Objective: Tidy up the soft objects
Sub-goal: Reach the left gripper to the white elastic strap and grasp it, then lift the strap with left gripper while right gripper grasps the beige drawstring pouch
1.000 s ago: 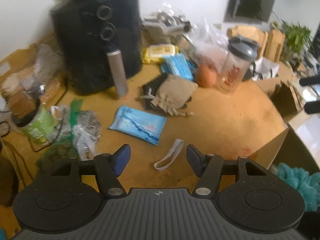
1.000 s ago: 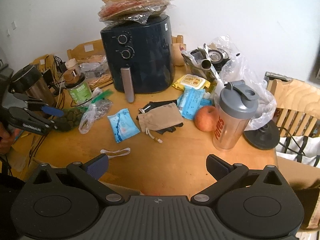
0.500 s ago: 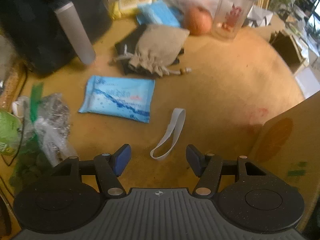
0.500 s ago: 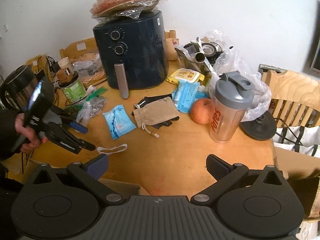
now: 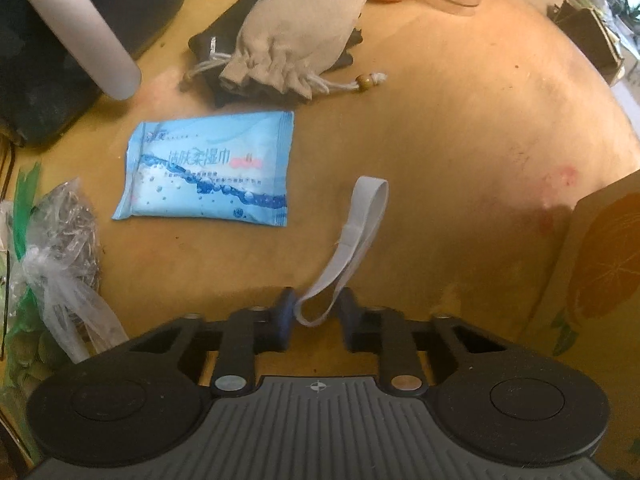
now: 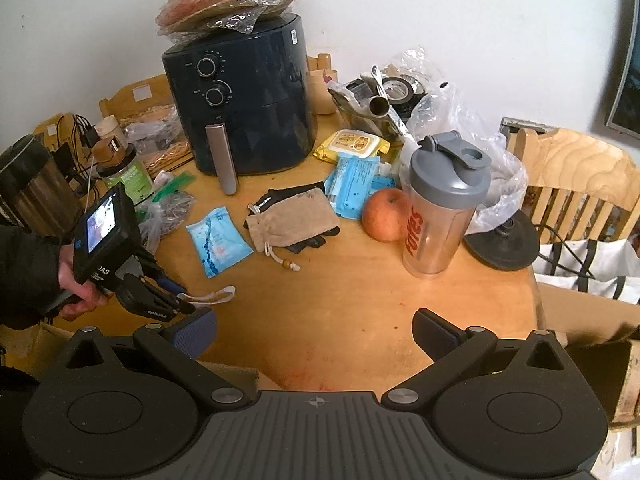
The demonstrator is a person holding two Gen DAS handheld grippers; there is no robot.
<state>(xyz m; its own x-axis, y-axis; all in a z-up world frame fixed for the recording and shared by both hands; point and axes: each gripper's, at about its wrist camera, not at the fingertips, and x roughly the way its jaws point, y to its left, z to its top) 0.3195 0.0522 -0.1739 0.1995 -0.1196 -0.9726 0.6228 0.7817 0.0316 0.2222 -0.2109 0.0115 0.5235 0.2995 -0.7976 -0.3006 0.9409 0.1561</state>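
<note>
A white elastic band (image 5: 352, 236) lies on the wooden table (image 5: 460, 128), its near loop end between the fingers of my left gripper (image 5: 316, 312). The jaws are closing and both blue pads touch the loop's sides. In the right wrist view the left gripper (image 6: 178, 300), held by a hand, points down at the band (image 6: 216, 295) near the table's front left. A blue wipes pack (image 5: 208, 172) lies just beyond it. A beige drawstring pouch (image 5: 296, 36) rests on a black glove (image 5: 208, 46). My right gripper (image 6: 314, 324) hangs open above the table's near edge, holding nothing.
A dark air fryer (image 6: 244, 100) stands at the back, with a shaker bottle (image 6: 440, 208) and an apple (image 6: 386, 216) to the right. A crumpled plastic bag (image 5: 60, 248) lies left of the band. A cardboard box (image 5: 600, 260) stands off the table's right edge.
My left gripper came down onto the near end of the band and its fingers closed in from wide apart to the loop's sides. The right gripper stayed in place.
</note>
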